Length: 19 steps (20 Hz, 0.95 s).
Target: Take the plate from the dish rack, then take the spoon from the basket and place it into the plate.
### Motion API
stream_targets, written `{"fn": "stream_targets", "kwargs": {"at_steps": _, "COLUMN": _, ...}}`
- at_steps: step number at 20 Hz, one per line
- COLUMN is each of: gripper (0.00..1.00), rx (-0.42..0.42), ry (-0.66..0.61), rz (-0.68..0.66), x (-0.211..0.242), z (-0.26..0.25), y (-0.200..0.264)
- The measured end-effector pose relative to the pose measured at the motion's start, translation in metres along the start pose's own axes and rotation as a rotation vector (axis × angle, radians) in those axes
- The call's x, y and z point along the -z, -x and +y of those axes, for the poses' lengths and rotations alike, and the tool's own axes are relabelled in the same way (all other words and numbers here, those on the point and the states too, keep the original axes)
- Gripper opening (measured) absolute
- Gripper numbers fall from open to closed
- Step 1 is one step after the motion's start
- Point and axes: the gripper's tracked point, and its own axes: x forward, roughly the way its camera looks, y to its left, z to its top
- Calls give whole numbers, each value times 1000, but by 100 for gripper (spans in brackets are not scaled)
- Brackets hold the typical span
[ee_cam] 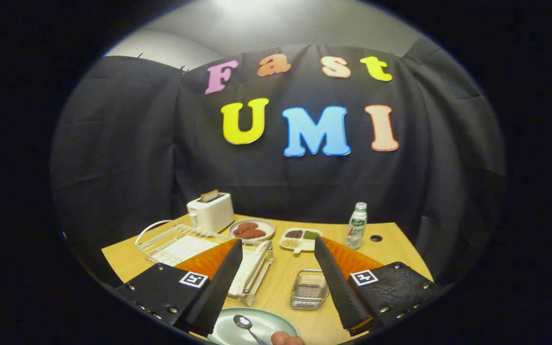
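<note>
The handheld gripper (276,282) shows at the bottom of the frame, its two black ribbed fingers (218,287) spread wide with nothing between them. At bottom centre, a pale green round plate (276,325) lies on the light wooden table (400,249), and a small metal spoon (246,326) rests in it. Just ahead of the fingers stands a small clear wire basket (309,289). A white wire dish rack (180,244) sits at lower left, partly behind the left finger. Farther back are a white toaster (210,212), a plate of reddish-brown pieces (252,229), a divided dish (300,238) and a small bottle (356,225).
</note>
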Motion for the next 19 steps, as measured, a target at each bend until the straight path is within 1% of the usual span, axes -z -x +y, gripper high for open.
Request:
{"fn": "stream_targets", "kwargs": {"at_steps": 2, "gripper": 93, "rx": 67, "ry": -30, "rz": -30, "x": -25, "z": -20, "y": 6}}
{"fn": "stream_targets", "kwargs": {"at_steps": 3, "gripper": 93, "rx": 114, "ry": -70, "rz": -58, "x": -37, "z": -31, "y": 6}}
{"fn": "stream_targets", "kwargs": {"at_steps": 4, "gripper": 95, "rx": 162, "ry": -104, "rz": -90, "x": -47, "z": -39, "y": 12}}
{"fn": "stream_targets", "kwargs": {"at_steps": 5, "gripper": 98, "rx": 181, "ry": -120, "rz": -107, "x": -52, "z": -43, "y": 11}}
{"fn": "stream_targets", "kwargs": {"at_steps": 8, "gripper": 98, "rx": 210, "ry": -110, "rz": -105, "x": -48, "z": -48, "y": 16}}
{"fn": "stream_targets", "kwargs": {"at_steps": 13, "gripper": 98, "rx": 234, "ry": -73, "rz": -102, "x": -50, "z": -45, "y": 20}}
{"fn": "stream_targets", "kwargs": {"at_steps": 16, "gripper": 98, "rx": 200, "ry": -63, "rz": -105, "x": -52, "z": -37, "y": 14}}
{"fn": "stream_targets", "kwargs": {"at_steps": 17, "gripper": 98, "rx": 207, "ry": -52, "rz": -110, "x": -53, "z": -42, "y": 13}}
{"fn": "stream_targets", "kwargs": {"at_steps": 19, "gripper": 98, "rx": 194, "ry": -62, "rz": -129, "x": -56, "z": -46, "y": 8}}
